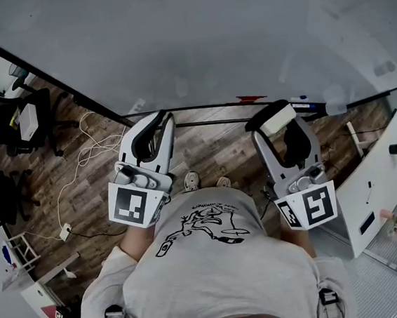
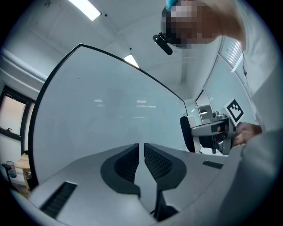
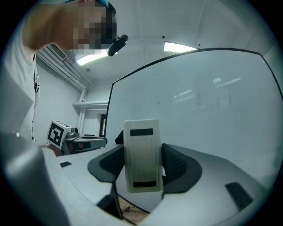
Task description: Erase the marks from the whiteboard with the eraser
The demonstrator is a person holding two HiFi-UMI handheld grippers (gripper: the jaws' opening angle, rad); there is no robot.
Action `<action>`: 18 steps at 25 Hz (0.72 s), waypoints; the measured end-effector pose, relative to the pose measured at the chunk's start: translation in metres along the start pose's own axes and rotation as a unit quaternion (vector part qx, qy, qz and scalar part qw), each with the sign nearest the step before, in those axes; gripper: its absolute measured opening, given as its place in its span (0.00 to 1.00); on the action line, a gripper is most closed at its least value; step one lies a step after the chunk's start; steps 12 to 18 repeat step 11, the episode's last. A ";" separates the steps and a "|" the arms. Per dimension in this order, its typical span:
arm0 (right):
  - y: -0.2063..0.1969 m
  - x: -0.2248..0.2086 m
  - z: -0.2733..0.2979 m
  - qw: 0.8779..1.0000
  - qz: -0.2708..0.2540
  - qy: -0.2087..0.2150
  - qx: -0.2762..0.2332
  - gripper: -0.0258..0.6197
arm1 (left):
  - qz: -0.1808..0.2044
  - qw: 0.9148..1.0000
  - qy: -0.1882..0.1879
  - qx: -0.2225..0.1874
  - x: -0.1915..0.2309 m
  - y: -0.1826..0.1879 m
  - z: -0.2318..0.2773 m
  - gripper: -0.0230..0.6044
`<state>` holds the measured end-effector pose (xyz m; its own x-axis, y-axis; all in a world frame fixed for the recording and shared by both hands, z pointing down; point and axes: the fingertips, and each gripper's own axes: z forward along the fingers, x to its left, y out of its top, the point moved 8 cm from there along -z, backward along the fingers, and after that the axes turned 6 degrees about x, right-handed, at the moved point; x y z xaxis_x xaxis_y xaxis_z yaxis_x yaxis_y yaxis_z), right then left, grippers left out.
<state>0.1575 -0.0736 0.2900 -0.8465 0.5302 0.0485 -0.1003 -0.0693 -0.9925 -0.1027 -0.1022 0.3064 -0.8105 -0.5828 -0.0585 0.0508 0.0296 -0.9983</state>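
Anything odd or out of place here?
Nothing stands out. The eraser sits straight in the right gripper, the left gripper is shut and empty, and the whiteboard shows no clear marks.

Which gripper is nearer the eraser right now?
Right. The right gripper has its fingers clamped on the eraser. The left gripper is off to the eraser's left, fingers together and empty, not touching it.

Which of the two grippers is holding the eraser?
The right gripper: its fingers clamp the white eraser between them. The left gripper has its fingers almost together, with nothing between them.
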 end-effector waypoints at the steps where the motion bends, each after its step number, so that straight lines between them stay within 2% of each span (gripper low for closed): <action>1: 0.000 0.000 -0.001 1.000 -0.001 0.000 -0.001 0.44 | 0.000 1.000 0.001 0.004 -0.001 -0.001 -0.001 0.11; 18: 0.004 0.005 0.000 1.000 -0.001 -0.001 -0.003 0.44 | -0.001 1.000 0.001 -0.003 0.002 0.000 -0.005 0.11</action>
